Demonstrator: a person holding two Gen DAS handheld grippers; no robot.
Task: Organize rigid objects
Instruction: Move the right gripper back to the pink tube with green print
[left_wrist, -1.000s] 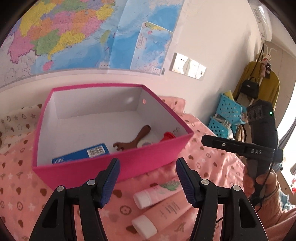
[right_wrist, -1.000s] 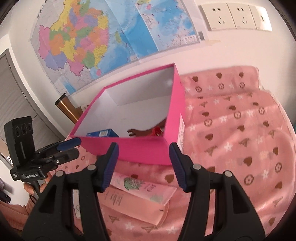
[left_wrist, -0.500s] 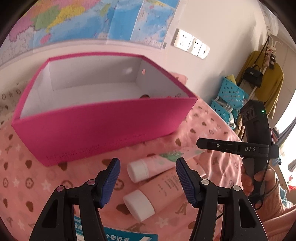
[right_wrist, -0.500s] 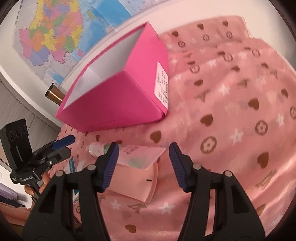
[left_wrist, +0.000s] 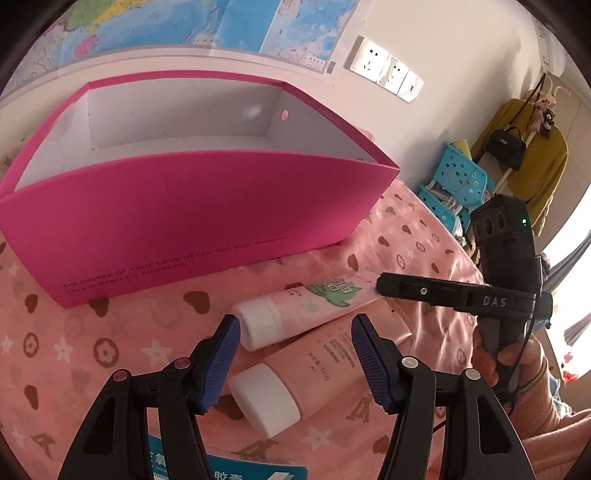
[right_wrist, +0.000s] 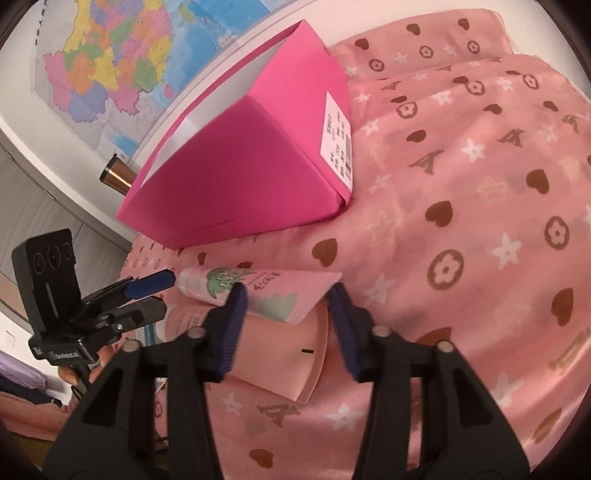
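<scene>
Two pink tubes lay crossed on the heart-print cloth, just before the pink box — left gripper gaped above their caps; right gripper, jaws just closing, straddled the crimped ends, apparently gripping nothing.

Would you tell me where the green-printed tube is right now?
It lies on the pink cloth before the pink box, resting across the plain tube.

Readable print around the pink box

"DAS" stands on the right tongs, right of the pink box, whose front wall carries "LOVE IS MERELY A MADNESS".
</scene>
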